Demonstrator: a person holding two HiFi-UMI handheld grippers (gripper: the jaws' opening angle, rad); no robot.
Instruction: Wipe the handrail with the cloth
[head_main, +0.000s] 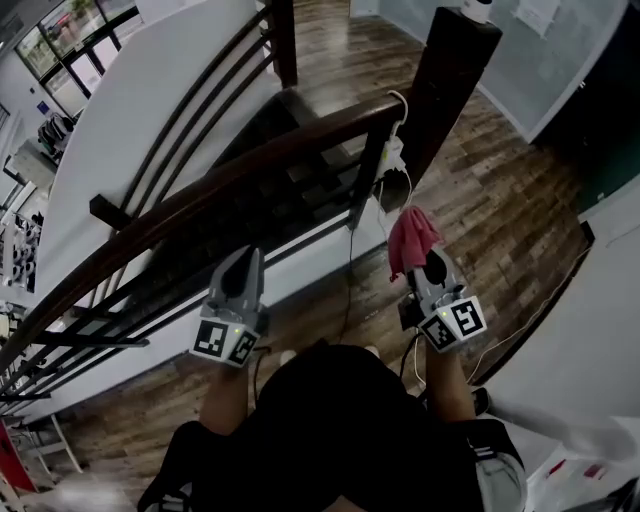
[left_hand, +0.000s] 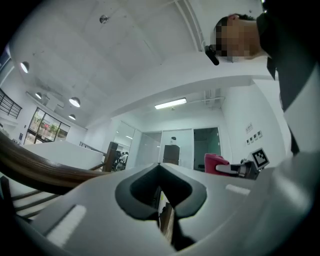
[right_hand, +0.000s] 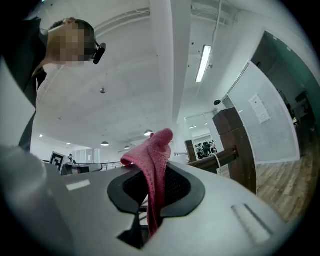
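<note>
Head view: our right gripper (head_main: 427, 264) pinches the cloth (head_main: 411, 238) near the handrail (head_main: 250, 165); left gripper (head_main: 243, 262) jaws pressed together, empty; wiping seemingly unstarted.

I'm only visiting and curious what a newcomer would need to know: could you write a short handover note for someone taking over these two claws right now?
Left claw: shut and empty, held on the near side of the handrail, not gripping it.
Right claw: shut on the pink cloth, which is bunched at its tip, clear of the rail.
Done: the cloth is in hand.
Left: bring the cloth onto the handrail and wipe along it, perhaps starting near the dark post.
</note>
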